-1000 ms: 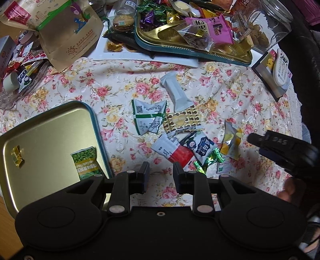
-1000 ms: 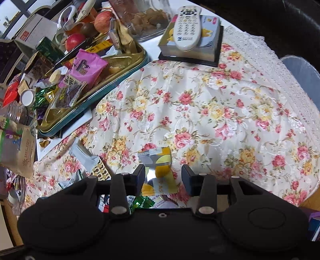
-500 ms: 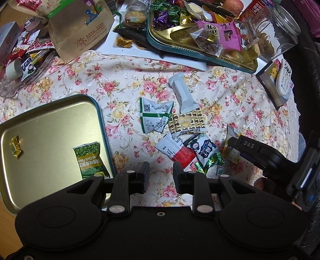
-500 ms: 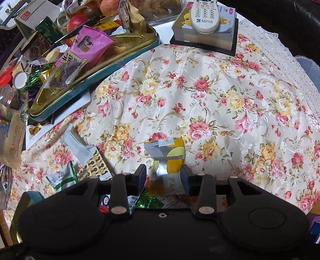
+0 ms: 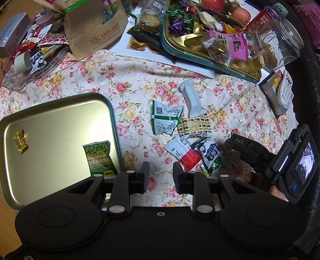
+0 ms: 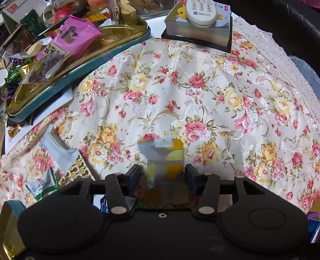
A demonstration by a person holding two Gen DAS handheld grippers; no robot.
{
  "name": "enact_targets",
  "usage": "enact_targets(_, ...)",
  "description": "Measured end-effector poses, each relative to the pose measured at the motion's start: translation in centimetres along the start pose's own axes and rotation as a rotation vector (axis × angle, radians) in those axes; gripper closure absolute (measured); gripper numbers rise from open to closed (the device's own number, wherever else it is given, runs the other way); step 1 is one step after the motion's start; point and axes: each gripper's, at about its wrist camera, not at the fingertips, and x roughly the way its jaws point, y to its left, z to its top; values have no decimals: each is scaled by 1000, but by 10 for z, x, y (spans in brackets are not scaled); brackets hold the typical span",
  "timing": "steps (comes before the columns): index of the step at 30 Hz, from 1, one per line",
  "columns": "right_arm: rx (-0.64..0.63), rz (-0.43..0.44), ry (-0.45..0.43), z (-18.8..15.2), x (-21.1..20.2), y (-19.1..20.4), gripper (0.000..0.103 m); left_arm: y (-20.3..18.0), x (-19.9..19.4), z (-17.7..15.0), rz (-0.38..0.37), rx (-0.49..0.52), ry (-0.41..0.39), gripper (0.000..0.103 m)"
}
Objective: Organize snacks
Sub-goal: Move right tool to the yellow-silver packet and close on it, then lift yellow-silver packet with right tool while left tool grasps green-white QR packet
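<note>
A gold tray [image 5: 50, 120] with a teal rim lies at the left and holds a green pea packet [image 5: 99, 158] and a gold candy [image 5: 20, 141]. Loose snack packets lie on the floral cloth: a green-and-white one [image 5: 166, 118], a white bar [image 5: 191, 98], a gold heart one [image 5: 195, 125], a red-and-white one [image 5: 183, 154], a dark blue one [image 5: 210, 153]. My left gripper [image 5: 161, 176] is open and empty above the cloth. My right gripper [image 6: 162, 176] is open, its jaws on either side of a silver-and-yellow packet [image 6: 164, 158]; it also shows in the left wrist view [image 5: 238, 143].
A second gold tray [image 5: 210, 44] full of sweets stands at the back, with a brown paper bag [image 5: 94, 28], a glass jar [image 5: 284, 44] and clutter around it. A remote control [image 6: 202, 10] lies on a notepad block [image 6: 198, 30] at the far right.
My right gripper has moved down and forward over the silver-and-yellow packet, which now sits between its jaws. My left gripper has drawn back a little and stays empty.
</note>
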Motion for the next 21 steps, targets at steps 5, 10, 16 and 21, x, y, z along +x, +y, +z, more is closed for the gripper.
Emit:
enact_targets(5,-4,-25,2,1,0,3,59,6,-3,0,0,-9,-7,68)
enact_targets(10,22,41,46,4,-8,-4,66,9,-3,0,0,-14,-8,68)
enact_targets(16,74,135,10,13,-53,-15,66,9,-6,-1,-2,-20,-21,68)
enact_targets(21,13,189,-15,18,-98,-15,66,4,-4,-2,-5,-9,-19,68)
